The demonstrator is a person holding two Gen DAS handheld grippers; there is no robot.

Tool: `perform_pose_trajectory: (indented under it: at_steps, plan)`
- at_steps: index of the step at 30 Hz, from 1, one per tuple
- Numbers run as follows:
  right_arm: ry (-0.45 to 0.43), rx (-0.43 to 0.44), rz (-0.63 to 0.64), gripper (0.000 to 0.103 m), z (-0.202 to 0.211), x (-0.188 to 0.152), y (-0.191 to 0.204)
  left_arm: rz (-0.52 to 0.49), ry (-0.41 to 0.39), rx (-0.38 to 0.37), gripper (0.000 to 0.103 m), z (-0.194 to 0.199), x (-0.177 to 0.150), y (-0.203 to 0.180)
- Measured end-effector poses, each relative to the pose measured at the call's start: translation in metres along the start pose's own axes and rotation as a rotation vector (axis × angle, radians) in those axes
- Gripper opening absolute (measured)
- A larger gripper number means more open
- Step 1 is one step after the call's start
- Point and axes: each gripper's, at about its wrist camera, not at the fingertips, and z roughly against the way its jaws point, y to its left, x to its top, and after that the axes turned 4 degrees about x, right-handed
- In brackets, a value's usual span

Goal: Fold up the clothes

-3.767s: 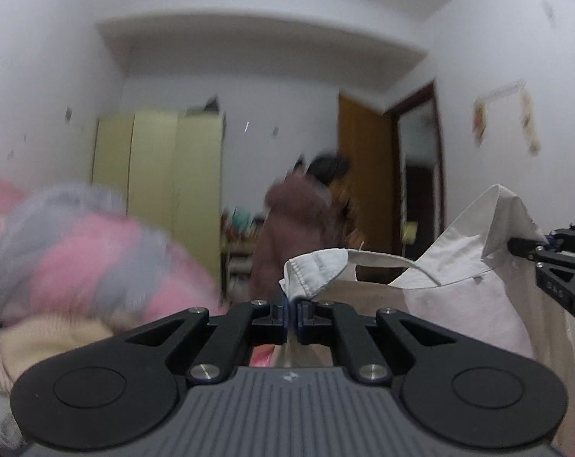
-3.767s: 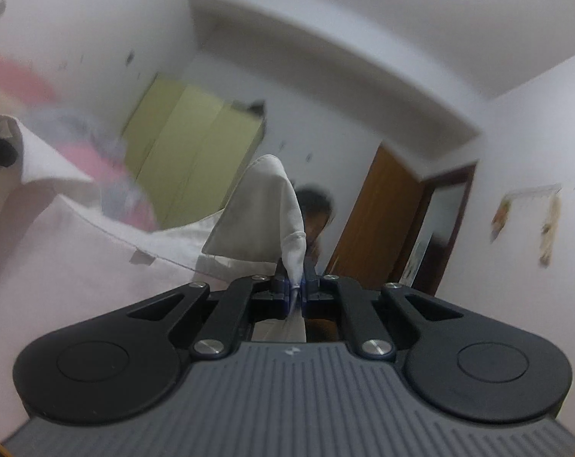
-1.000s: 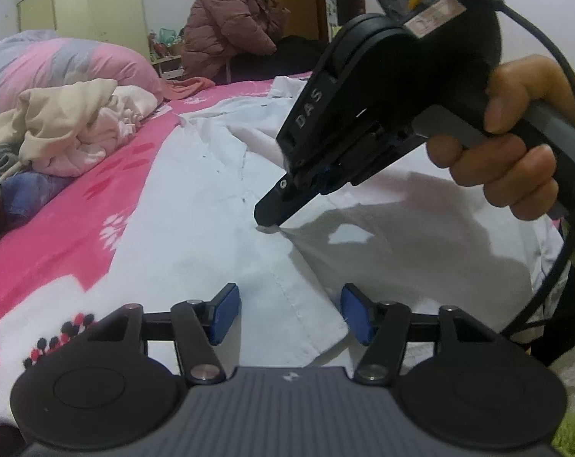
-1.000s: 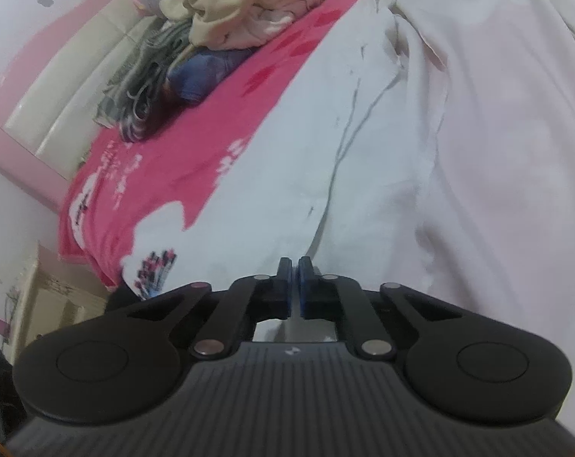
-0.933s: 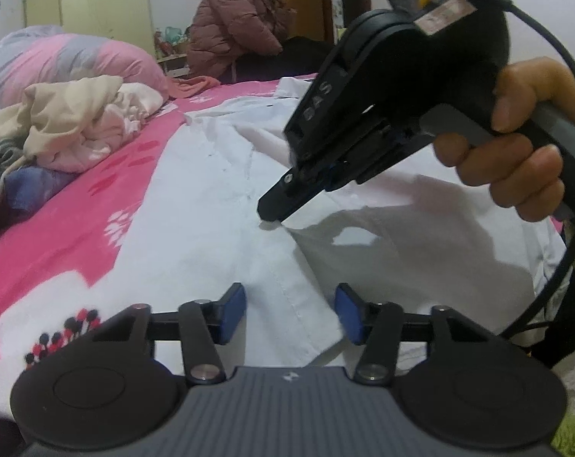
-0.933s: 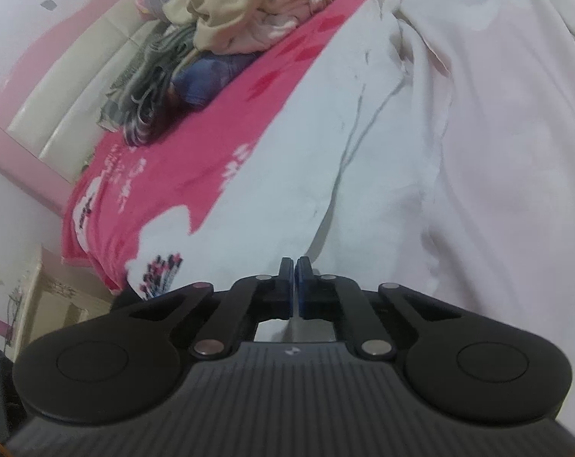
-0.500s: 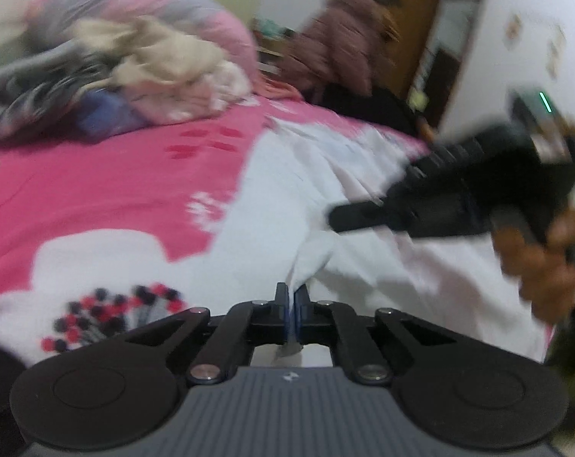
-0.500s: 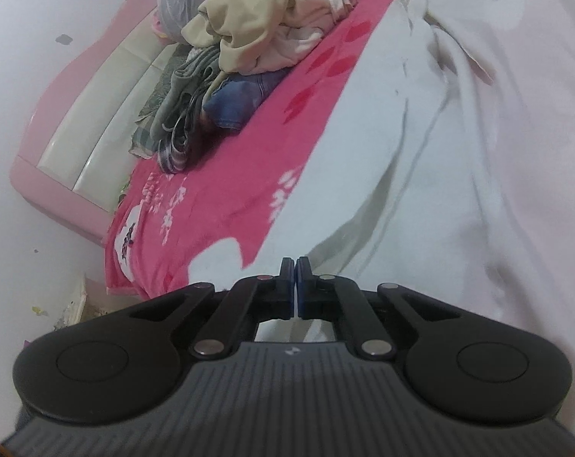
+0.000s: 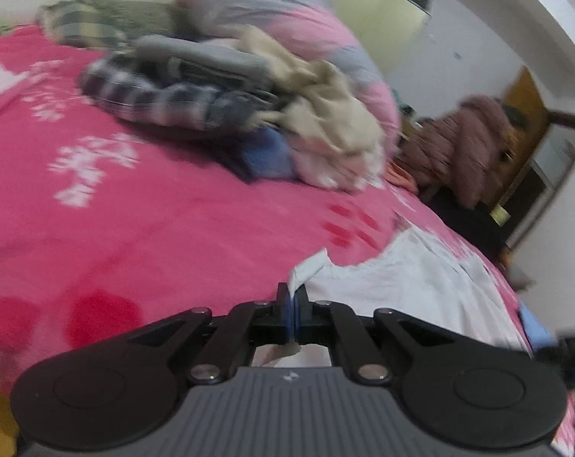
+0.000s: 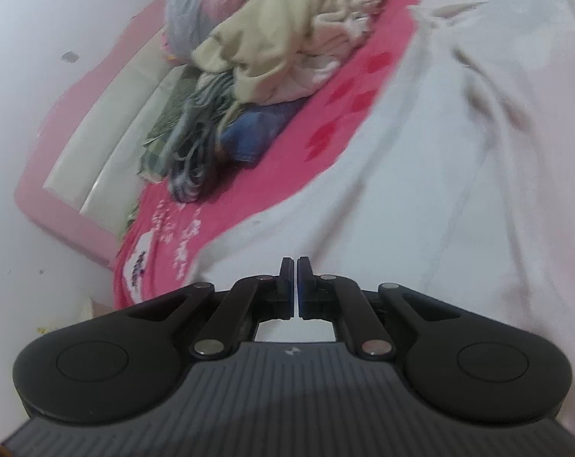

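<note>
A white shirt (image 9: 420, 278) lies spread on the pink bed sheet (image 9: 173, 236). My left gripper (image 9: 292, 297) is shut on an edge of it, and a small corner of cloth sticks up past the pads. The shirt trails off to the right from there. In the right wrist view the shirt (image 10: 458, 160) fills the right side under my right gripper (image 10: 295, 278). Its jaws are shut, close over the cloth, and no fabric shows between the pads. A dark blur at the right edge of the left view is the right gripper (image 9: 571, 346).
A heap of clothes (image 9: 218, 106) with checked, grey, beige and blue pieces lies at the bed's head end, and shows again as the clothes heap (image 10: 272, 61). A pink and grey quilt (image 9: 287, 11) lies behind it. A person in a brown coat (image 9: 474, 152) sits by the door. A pink headboard (image 10: 74, 160) stands at the left.
My left gripper shut on the shirt's edge, then swung left and rolled, pulling the cloth with it. My right gripper stayed shut and shifted slightly over the shirt.
</note>
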Motion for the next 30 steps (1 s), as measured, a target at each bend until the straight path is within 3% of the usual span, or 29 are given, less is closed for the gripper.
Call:
perform_pose_trajectory:
  at_steps: [5,13,15,17,19,24,26,30]
  plan:
    - [-0.054,-0.079,-0.088,0.002,0.03,-0.012,-0.032,0.062,-0.031,0.071,0.002,0.002,0.012,0.025]
    - [-0.154,-0.155,-0.224,0.003,0.077,-0.029,-0.082,0.038,0.009,0.166,0.007,-0.009,0.004,0.033]
    - [-0.173,-0.158,-0.239,0.003,0.088,-0.033,-0.089,0.035,0.011,0.181,0.017,-0.008,0.003,0.033]
    - [-0.191,-0.158,-0.246,0.003,0.099,-0.036,-0.094,0.031,0.005,0.204,0.042,-0.004,0.004,0.032]
    - [-0.205,-0.159,-0.238,0.004,0.108,-0.041,-0.097,0.006,-0.027,0.248,0.055,0.005,0.005,0.026]
    - [-0.237,-0.167,-0.224,0.005,0.133,-0.05,-0.107,-0.079,-0.095,0.321,0.071,0.03,0.008,0.001]
    - [-0.272,-0.183,-0.222,0.005,0.149,-0.054,-0.111,-0.125,-0.107,0.299,0.076,0.036,0.009,-0.018]
    - [-0.393,-0.251,-0.23,0.005,0.195,-0.067,-0.124,-0.286,-0.061,0.146,0.085,0.031,0.001,-0.076]
